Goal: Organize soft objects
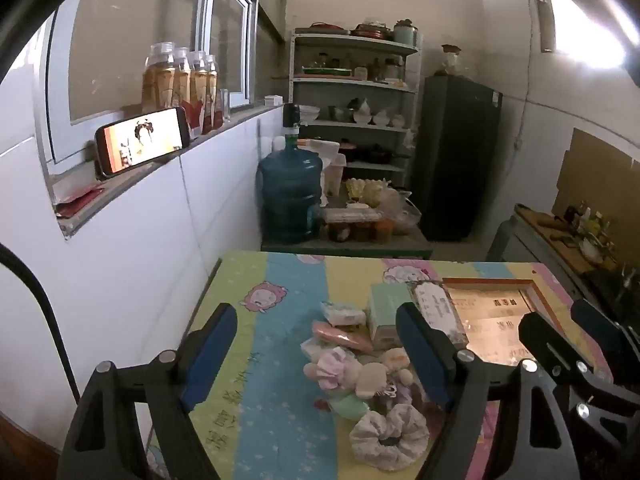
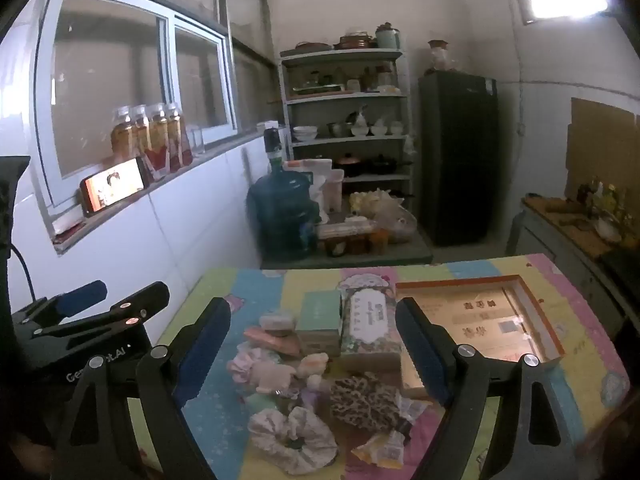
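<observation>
A pile of soft things lies on the cartoon-print table point(image 1: 280, 312): a pale floral scrunchie point(image 1: 390, 436) point(image 2: 294, 438), a leopard-print scrunchie point(image 2: 366, 398), a pink scrunchie point(image 1: 334, 364) point(image 2: 246, 364), small plush toys point(image 1: 376, 376) point(image 2: 288, 372), a tissue pack point(image 2: 372, 326) and a mint box point(image 1: 386, 312) point(image 2: 320, 318). An open orange-rimmed box point(image 1: 496, 316) point(image 2: 480, 320) sits to their right. My left gripper point(image 1: 320, 360) is open and empty above the pile. My right gripper point(image 2: 316, 354) is open and empty above the pile, and shows in the left wrist view point(image 1: 568, 328).
A white wall with a windowsill holding a lit phone point(image 1: 142, 146) and jars point(image 1: 180, 84) runs along the left. Beyond the table stand a blue water jug point(image 1: 290, 196), food containers, a shelf unit point(image 1: 356, 100) and a dark fridge point(image 1: 456, 156). A counter point(image 2: 568, 224) is at right.
</observation>
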A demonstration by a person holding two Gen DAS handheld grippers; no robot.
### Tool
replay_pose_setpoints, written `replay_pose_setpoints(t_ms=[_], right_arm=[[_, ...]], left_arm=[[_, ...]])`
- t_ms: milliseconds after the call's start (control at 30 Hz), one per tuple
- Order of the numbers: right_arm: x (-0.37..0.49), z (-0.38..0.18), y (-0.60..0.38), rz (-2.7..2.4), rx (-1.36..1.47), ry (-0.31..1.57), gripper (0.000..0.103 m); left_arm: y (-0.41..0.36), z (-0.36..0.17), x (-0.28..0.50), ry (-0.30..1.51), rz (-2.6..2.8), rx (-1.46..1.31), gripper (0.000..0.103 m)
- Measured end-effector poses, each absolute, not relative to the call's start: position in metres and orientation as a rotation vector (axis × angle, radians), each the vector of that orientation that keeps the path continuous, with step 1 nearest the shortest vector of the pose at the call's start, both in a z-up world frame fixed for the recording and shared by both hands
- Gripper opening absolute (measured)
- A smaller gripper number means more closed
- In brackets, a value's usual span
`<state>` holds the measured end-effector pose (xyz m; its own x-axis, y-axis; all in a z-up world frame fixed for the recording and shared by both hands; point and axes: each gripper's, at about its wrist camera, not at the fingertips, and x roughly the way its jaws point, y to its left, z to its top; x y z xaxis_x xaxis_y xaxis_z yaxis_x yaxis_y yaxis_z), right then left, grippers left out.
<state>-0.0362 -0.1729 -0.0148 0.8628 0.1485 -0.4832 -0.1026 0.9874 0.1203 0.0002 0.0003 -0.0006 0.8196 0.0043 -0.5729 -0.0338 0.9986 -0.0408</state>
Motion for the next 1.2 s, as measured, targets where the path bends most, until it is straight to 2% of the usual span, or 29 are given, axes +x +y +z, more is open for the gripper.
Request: replay_pose_setpoints(t_ms=[433, 500, 1200], right_arm=[[-0.039, -0.026, -0.179, 0.119, 0.108, 0.518, 0.086], [-0.045, -0.027, -0.187, 0.108, 0.128, 0.521, 0.085], [-0.051, -0.026, -0.194, 0.087, 0.146, 0.528, 0.086]], left_arm=[[-0.040, -0.018, -0.032, 0.608, 0.001, -0.014, 0.082], [-0.020, -0.017, -0.010, 0.640, -0.016, -0.029, 0.082], [-0.026, -0.020, -0.012, 0.651, -0.032, -0.020, 0.080]])
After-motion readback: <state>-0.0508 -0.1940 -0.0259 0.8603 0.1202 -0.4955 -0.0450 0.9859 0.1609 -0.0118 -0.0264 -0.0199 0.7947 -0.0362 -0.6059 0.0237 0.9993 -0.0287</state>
